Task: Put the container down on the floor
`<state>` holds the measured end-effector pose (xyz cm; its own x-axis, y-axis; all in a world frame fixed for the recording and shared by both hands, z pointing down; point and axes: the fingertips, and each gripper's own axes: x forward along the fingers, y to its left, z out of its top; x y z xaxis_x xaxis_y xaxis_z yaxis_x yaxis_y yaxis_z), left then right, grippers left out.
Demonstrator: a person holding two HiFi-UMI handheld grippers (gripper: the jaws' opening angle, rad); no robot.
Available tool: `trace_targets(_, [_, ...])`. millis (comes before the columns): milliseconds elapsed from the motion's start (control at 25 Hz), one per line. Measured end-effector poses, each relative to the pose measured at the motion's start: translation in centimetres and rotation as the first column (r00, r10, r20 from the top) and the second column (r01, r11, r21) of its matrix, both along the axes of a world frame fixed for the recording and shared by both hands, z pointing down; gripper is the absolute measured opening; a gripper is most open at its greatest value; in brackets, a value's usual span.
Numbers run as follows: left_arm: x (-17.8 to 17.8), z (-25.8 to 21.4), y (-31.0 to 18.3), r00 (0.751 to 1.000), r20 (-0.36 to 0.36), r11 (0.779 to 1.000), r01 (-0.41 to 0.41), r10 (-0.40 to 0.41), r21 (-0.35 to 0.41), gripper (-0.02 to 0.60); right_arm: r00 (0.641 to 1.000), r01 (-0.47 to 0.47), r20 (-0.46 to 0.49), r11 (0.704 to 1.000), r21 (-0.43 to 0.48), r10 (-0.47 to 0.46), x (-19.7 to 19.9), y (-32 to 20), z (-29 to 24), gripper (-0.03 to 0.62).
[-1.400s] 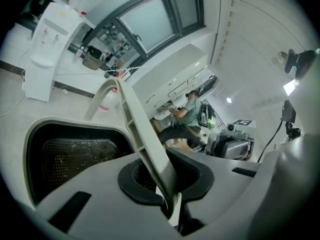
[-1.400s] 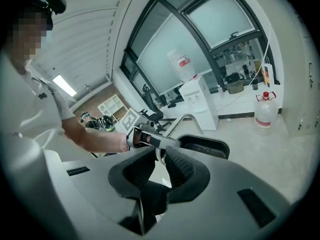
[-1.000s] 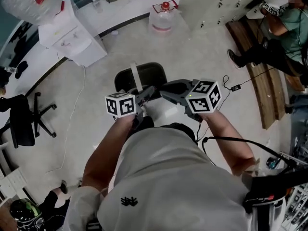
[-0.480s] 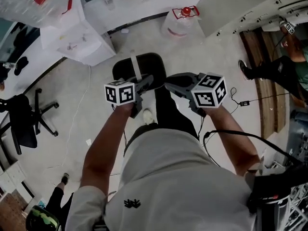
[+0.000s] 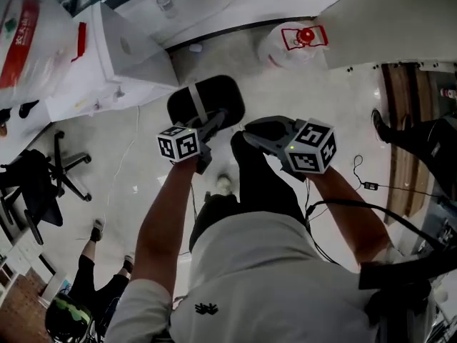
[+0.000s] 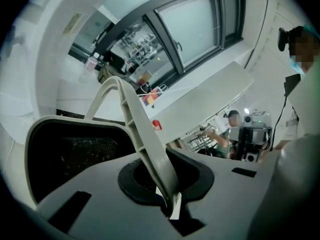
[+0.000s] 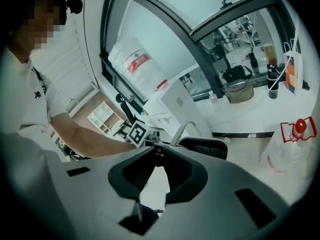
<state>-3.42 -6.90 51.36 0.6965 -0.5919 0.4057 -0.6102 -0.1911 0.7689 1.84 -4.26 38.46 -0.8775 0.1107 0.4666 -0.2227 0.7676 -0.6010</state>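
Note:
The container (image 5: 207, 100) is a black bin with a white handle (image 5: 198, 104), hanging above the pale floor. My left gripper (image 5: 216, 122) is shut on that handle. In the left gripper view the white handle (image 6: 134, 116) runs down between the jaws of my left gripper (image 6: 168, 204), and the bin's black wall (image 6: 75, 154) lies to the left. My right gripper (image 5: 243, 129) sits just right of the bin, its tips together with nothing between them. In the right gripper view, the bin (image 7: 205, 147) lies beyond my right gripper (image 7: 156, 151).
A water jug (image 5: 296, 40) with a red cap stands on the floor ahead, beside a white counter. A white cabinet (image 5: 125, 52) and a big plastic bag (image 5: 28, 41) are at the left, an office chair (image 5: 36, 184) lower left. A wooden bench (image 5: 401, 120) and a person's leg (image 5: 421, 138) are at the right.
The bin and both grippers have moved forward, closer to the white cabinet and the jug. My black-trousered leg has stepped forward under the grippers. The grip on the handle is unchanged.

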Motion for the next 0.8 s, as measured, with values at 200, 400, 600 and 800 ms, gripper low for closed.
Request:
trace_targets(200, [-2.0,5.9,-8.8,1.0,-0.001,1.0,0.009,-0.009,0.001,0.032,0.998,0.053,-0.033,0.998,-0.039,-0.054,-1.0,-6.6,4.6,0.026])
trace_targets(400, [-3.3,12.8,-15.9,1.0,0.017,1.0,0.009,-0.009,0.005,0.031,0.996,0.074,-0.037,0.994,-0.082,-0.077,-2.4,-11.1,9.0,0.026])
trace_targets(600, [-4.3,19.5,-21.1,1.0,0.022,1.0,0.014,-0.014,0.004,0.031,0.995,0.072,-0.064,0.99,-0.123,-0.08,-3.2,-13.8,14.3,0.027])
trace_targets(800, [-4.3,25.7,-24.0,0.999,0.03,0.999,-0.032,0.032,0.013,0.032,0.986,0.094,-0.125,0.988,-0.121,-0.109,-3.0,-14.5,19.4,0.027])
